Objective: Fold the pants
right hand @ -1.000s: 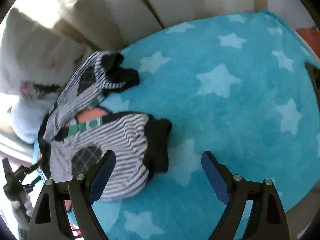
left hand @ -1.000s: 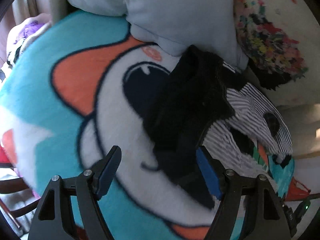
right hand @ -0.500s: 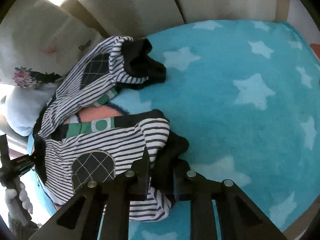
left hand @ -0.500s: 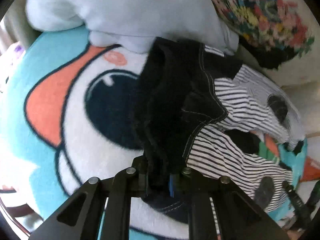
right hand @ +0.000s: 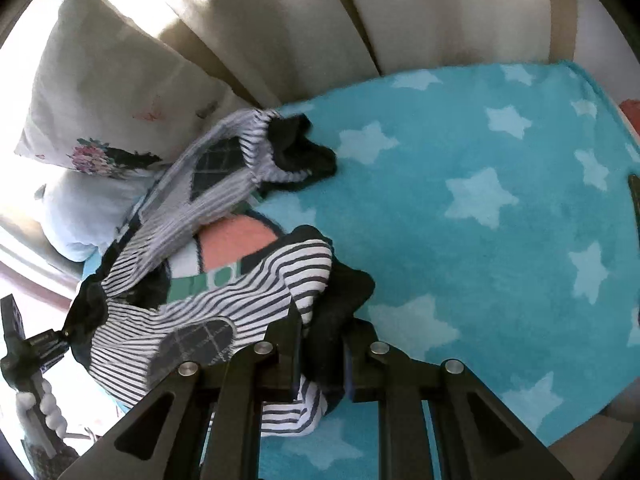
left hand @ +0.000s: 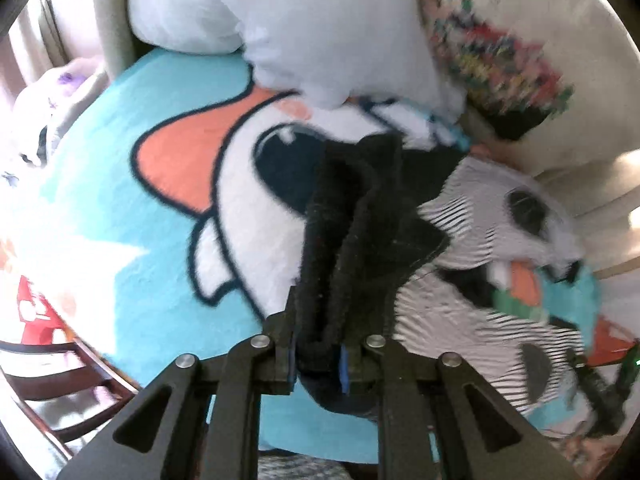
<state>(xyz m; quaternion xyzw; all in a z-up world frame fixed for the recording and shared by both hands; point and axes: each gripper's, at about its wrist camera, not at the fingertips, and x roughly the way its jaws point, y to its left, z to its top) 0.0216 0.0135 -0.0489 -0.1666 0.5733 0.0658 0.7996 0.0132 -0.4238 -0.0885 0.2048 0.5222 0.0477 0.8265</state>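
The pants are small, black-and-white striped with dark knee patches and black cuffs and waistband. In the left wrist view my left gripper (left hand: 318,356) is shut on the black waistband (left hand: 360,216), which is lifted off the blanket, and the striped legs (left hand: 472,320) trail to the right. In the right wrist view my right gripper (right hand: 322,360) is shut on the black cuff (right hand: 340,300) of the near leg (right hand: 224,312). The far leg (right hand: 216,176) lies toward the pillows with its cuff (right hand: 300,152) on the blanket. The left gripper also shows in the right wrist view (right hand: 40,348), at the waistband end.
A turquoise blanket with white stars (right hand: 480,200) and a cartoon print (left hand: 192,168) covers the bed. A pale blue pillow (left hand: 280,32) and a floral pillow (left hand: 520,64) lie at the head. A cream padded headboard (right hand: 360,12) stands behind. A wooden chair (left hand: 52,384) is beside the bed's edge.
Both grippers went from open to shut, the left on the waistband and the right on the near leg's cuff. The pants are now lifted and pulled a little off the blanket.
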